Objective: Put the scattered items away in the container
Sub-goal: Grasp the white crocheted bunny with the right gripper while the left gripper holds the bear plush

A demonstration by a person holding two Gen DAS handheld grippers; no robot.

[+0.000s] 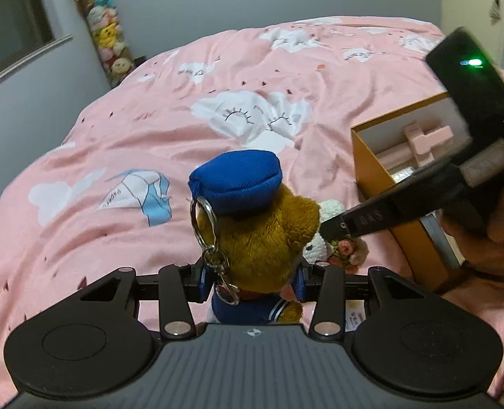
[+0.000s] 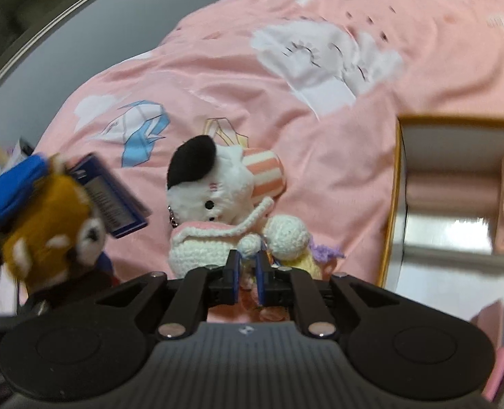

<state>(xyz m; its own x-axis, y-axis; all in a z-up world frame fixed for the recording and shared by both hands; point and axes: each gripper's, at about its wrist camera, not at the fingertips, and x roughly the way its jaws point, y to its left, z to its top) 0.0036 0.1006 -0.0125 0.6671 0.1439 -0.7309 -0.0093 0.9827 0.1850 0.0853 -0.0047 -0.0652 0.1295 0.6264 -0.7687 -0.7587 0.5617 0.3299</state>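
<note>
In the left wrist view, my left gripper (image 1: 252,286) is shut on a brown bear plush (image 1: 262,231) with a blue cap and a metal key ring, held upright above the pink bed cover (image 1: 149,119). From the right, my right gripper (image 1: 337,235) reaches in just beside the bear. In the right wrist view, my right gripper (image 2: 248,279) is nearly closed, with its pads pressed on a white crochet doll (image 2: 286,231) that has yellow and purple parts. A white plush with a black ear (image 2: 211,187) rests against the doll. The orange box (image 2: 393,204) stands to the right.
The orange box (image 1: 368,170) holds pink items and sits on the bed at the right. A person's hand (image 1: 484,238) grips the right tool beside it. A tall clear tube of small plush toys (image 1: 105,34) stands by the far wall. The bear (image 2: 47,231) hangs at the left with its blue tag.
</note>
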